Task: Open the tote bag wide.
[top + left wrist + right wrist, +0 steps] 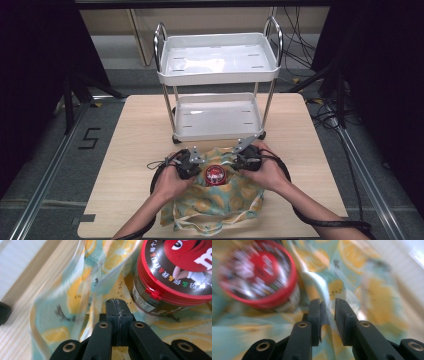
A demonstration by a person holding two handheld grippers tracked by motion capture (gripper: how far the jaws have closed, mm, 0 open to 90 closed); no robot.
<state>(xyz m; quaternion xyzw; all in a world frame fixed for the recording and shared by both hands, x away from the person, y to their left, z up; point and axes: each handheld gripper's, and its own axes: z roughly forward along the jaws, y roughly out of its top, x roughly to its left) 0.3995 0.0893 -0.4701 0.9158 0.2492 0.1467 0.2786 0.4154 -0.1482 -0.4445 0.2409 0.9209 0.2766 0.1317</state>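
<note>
A cloth bag (220, 200) printed with lemon slices lies crumpled at the table's near edge. On it, between my two grippers, stands a round can with a red lid (215, 175). My left gripper (194, 167) is just left of the can. In the left gripper view its jaws (116, 303) are pressed together at a fold of the bag (67, 295), with the can (175, 272) close on the right. My right gripper (241, 162) is just right of the can. Its jaws (327, 305) stand slightly apart, and a white edge of the bag (372, 290) runs through the gap. There the can (259, 275) is blurred at the upper left.
A white two-shelf cart (218, 80) with chrome handles stands on the wooden table (130, 150) just beyond the bag, both shelves bare. Black cables trail from both grippers across the table. Dark floor and rails surround the table.
</note>
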